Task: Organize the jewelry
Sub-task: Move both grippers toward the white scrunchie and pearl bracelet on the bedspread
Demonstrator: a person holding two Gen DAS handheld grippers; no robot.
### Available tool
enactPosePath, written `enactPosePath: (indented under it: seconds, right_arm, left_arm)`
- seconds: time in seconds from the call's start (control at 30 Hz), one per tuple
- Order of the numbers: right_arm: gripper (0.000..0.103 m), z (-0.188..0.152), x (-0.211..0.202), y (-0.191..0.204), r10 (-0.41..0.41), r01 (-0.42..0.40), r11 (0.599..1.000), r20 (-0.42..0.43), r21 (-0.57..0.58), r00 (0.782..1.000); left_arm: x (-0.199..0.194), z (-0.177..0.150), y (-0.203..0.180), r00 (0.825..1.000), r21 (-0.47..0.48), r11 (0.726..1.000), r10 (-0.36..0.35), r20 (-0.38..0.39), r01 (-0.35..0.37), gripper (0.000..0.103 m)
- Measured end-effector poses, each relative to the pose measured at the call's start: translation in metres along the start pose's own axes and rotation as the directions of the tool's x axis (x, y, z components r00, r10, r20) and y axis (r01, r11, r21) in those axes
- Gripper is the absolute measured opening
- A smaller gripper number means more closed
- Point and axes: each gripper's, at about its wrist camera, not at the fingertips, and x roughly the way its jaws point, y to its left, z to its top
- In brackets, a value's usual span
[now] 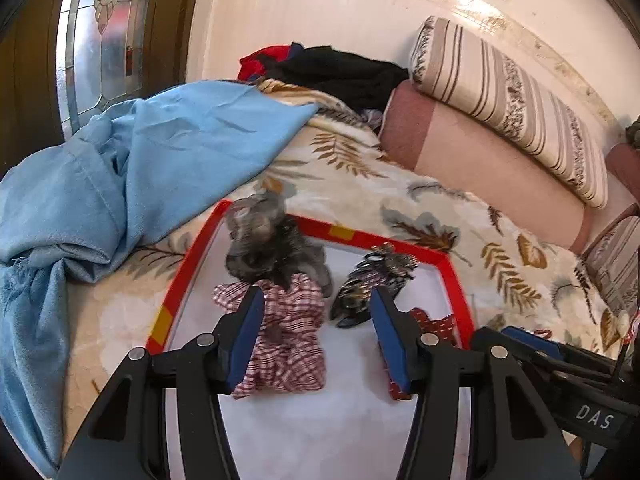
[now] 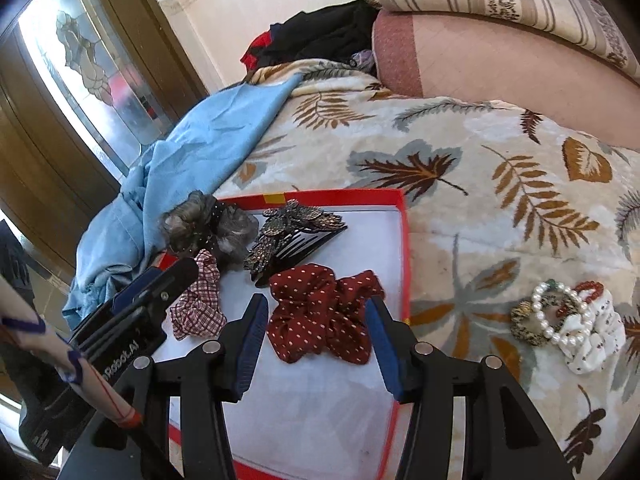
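A red-rimmed white tray (image 1: 384,242) (image 2: 404,240) lies on a leaf-print blanket. In it are a grey scrunchie (image 1: 264,240) (image 2: 208,224), a beaded butterfly hair comb (image 1: 372,276) (image 2: 292,232), a red-and-white checked scrunchie (image 1: 288,340) (image 2: 200,304) and a dark red dotted scrunchie (image 2: 320,312) (image 1: 436,322). My left gripper (image 1: 316,312) hangs open just above the checked scrunchie. My right gripper (image 2: 316,308) is open, and the dotted scrunchie lies on the tray between its fingers, not pinched. Each gripper shows at the edge of the other's view.
On the blanket right of the tray sits a small heap (image 2: 560,320) of a pearl bracelet, a red bead bracelet and two scrunchies. A blue cloth (image 1: 140,168) is bunched along the tray's left side. Bolster pillows (image 1: 500,120) and dark clothes (image 1: 340,72) lie behind.
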Motion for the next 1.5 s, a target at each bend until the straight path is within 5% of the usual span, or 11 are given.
enactPosePath:
  seconds: [0.4, 0.67, 0.87, 1.13, 1.3, 1.37, 1.5]
  right_arm:
    - [0.055, -0.025, -0.042, -0.06, 0.019, -0.022, 0.991, 0.029, 0.134, 0.999]
    - [0.055, -0.049, -0.072, -0.121, -0.039, 0.027, 0.971, 0.047, 0.237, 0.998]
    - [0.055, -0.06, -0.092, -0.179, -0.101, 0.073, 0.934, 0.062, 0.35, 0.993]
    - [0.055, -0.07, -0.081, -0.236, -0.129, 0.102, 0.874, 0.025, 0.475, 0.991]
    - [0.042, -0.066, -0.056, -0.249, -0.118, 0.103, 0.863, -0.001, 0.495, 0.993]
    - [0.022, -0.063, -0.045, -0.25, -0.091, 0.087, 0.87, -0.016, 0.485, 0.996]
    - [0.011, -0.06, -0.05, -0.246, -0.135, 0.124, 0.893, -0.007, 0.432, 0.991]
  left_arm:
    - [-0.001, -0.007, -0.04, 0.999, 0.077, 0.996, -0.044, 0.019, 0.042, 0.054]
    - [-0.001, -0.022, -0.085, 0.993, 0.164, 0.98, -0.115, 0.004, 0.113, 0.056]
    - [-0.011, -0.048, -0.142, 0.98, 0.321, 0.928, -0.197, 0.001, 0.186, 0.059]
    - [-0.01, -0.089, -0.198, 0.953, 0.456, 0.838, -0.284, -0.108, 0.301, 0.06]
    - [-0.001, -0.086, -0.194, 0.951, 0.419, 0.853, -0.28, -0.134, 0.31, 0.06]
    - [0.003, -0.083, -0.191, 0.949, 0.398, 0.862, -0.281, -0.142, 0.315, 0.06]
    - [0.009, -0.083, -0.19, 0.946, 0.376, 0.868, -0.283, -0.16, 0.324, 0.06]
